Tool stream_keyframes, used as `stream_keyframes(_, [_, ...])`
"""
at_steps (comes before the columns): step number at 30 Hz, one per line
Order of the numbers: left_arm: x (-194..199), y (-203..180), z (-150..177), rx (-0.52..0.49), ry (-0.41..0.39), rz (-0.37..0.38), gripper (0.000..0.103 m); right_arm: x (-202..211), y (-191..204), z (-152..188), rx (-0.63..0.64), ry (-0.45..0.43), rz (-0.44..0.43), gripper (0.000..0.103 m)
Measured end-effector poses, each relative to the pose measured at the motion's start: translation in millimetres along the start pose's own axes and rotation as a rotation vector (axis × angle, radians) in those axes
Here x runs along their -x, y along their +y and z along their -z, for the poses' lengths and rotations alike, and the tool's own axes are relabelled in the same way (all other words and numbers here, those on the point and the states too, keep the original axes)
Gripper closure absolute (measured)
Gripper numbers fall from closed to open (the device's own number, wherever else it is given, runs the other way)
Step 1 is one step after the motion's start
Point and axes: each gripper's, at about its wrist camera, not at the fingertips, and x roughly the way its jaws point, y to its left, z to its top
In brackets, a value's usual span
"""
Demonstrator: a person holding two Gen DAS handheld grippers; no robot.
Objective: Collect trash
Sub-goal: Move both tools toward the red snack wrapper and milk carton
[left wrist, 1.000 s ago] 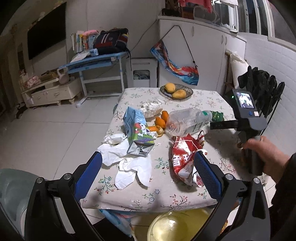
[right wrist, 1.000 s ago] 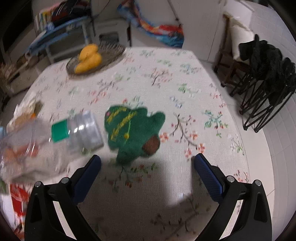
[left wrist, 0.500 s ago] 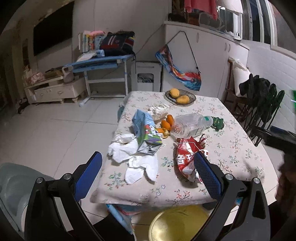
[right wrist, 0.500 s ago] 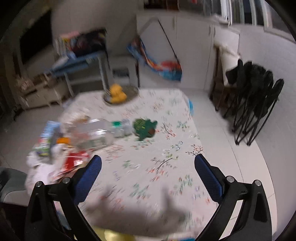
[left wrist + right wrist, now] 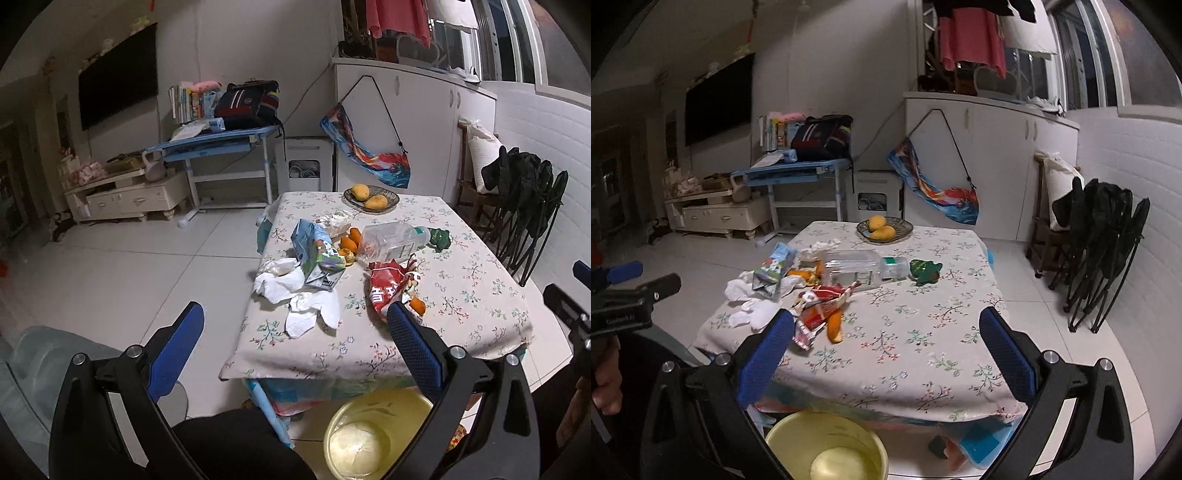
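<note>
Trash lies on the floral-cloth table (image 5: 461, 325): white tissues (image 5: 295, 291), a blue drink carton (image 5: 314, 251), a clear plastic bottle (image 5: 391, 243) on its side, a red snack bag (image 5: 388, 288) and orange peels (image 5: 349, 240). A yellow bin (image 5: 369, 435) stands on the floor under the table's near edge. My left gripper (image 5: 295, 325) is open and empty, back from the near edge. My right gripper (image 5: 886, 325) is also open and empty, above the bin (image 5: 827, 446), with the bottle (image 5: 857, 271) and the red bag (image 5: 823, 302) ahead.
A plate of mangoes (image 5: 371, 197) sits at the table's far end, and a green knitted tree (image 5: 925, 271) lies by the bottle cap. Black folded chairs (image 5: 1100, 236) lean on the right wall. A water jug (image 5: 37, 369) stands at the lower left.
Both grippers have drawn back from the table. The right one was low over the green tree and the bottle; now it is past the near edge, above the bin.
</note>
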Motion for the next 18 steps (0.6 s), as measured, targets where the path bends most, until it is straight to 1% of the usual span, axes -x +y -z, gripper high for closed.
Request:
stream_keyframes(4, [4,2,5,-0.006,-0.01,-0.005,0.007,6,4,8,-0.022,-0.02,-0.022,0.007])
stream_keyframes(7, [5,-1,7,-0.023,-0.014,-0.001,0.007,1,-1,10,-0.057,-0.006,-0.022,0.007])
stream_keyframes(10, [3,-1,6,-0.019,-0.012,0.006,0.007,-1,-4,12,-0.074,-0.001,-0.011,0.007])
stream_keyframes(18, [1,0,6,-0.009,0.002,0.026,0.007,2,1,14,-0.035,-0.008,-0.001,0.007])
